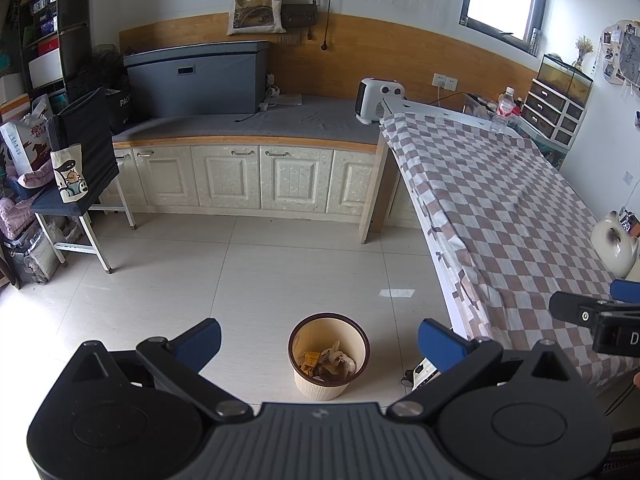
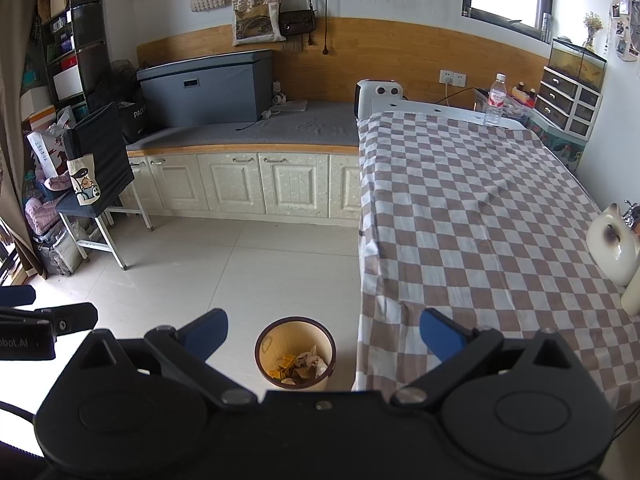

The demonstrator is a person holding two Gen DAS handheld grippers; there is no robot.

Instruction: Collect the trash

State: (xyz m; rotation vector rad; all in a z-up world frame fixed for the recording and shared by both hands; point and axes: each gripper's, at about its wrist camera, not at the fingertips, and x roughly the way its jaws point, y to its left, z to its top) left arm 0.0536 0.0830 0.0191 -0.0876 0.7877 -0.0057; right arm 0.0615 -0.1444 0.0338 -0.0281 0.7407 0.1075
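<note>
A round beige trash bin (image 1: 329,385) stands on the tiled floor beside the checkered table; it also shows in the right wrist view (image 2: 295,330). Crumpled paper and wrappers (image 1: 330,364) lie inside it, seen too in the right wrist view (image 2: 302,364). My left gripper (image 1: 320,344) is open and empty, held above the bin. My right gripper (image 2: 324,338) is open and empty, above the bin and the table's edge. The right gripper's side shows at the left view's right edge (image 1: 592,316).
A table with a brown and white checkered cloth (image 2: 480,220) fills the right side. On it stand a water bottle (image 2: 495,100), a white cat-shaped vase (image 2: 614,246) and a small heater (image 2: 378,98). Cream cabinets (image 1: 256,178) line the back; a loaded chair (image 1: 80,184) stands left.
</note>
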